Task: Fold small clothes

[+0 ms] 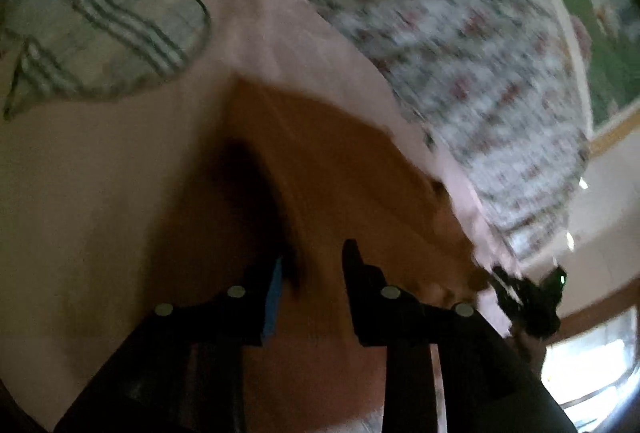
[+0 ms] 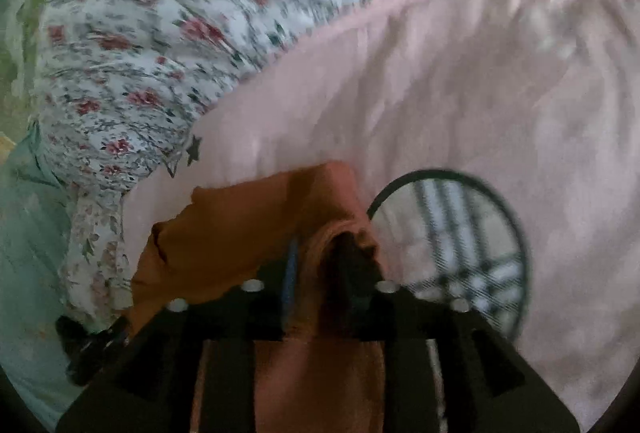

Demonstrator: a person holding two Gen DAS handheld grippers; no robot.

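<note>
- An orange garment point(image 2: 240, 225) is gripped by the right gripper point(image 2: 320, 273) and left gripper point(image 1: 312, 273), apparently for folding.
- It is held over a pink sheet point(image 2: 480, 93).
- A striped cloth point(image 1: 112, 41) lies far left.

The right gripper point(image 2: 320, 273) has its two black fingers point(image 2: 352, 273) closed on an orange cloth point(image 2: 248, 225). The cloth is bunched up between them and hangs out to the left side. Under it lies a pink sheet point(image 2: 440, 93). A plaid cloth with a dark round edge point(image 2: 472, 245) sits on the sheet, just right of the gripper. A flowery blanket point(image 2: 160, 33) covers the top left. The other gripper point(image 2: 92, 345) shows as a dark shape at the lower left. The picture is blurry.
</note>
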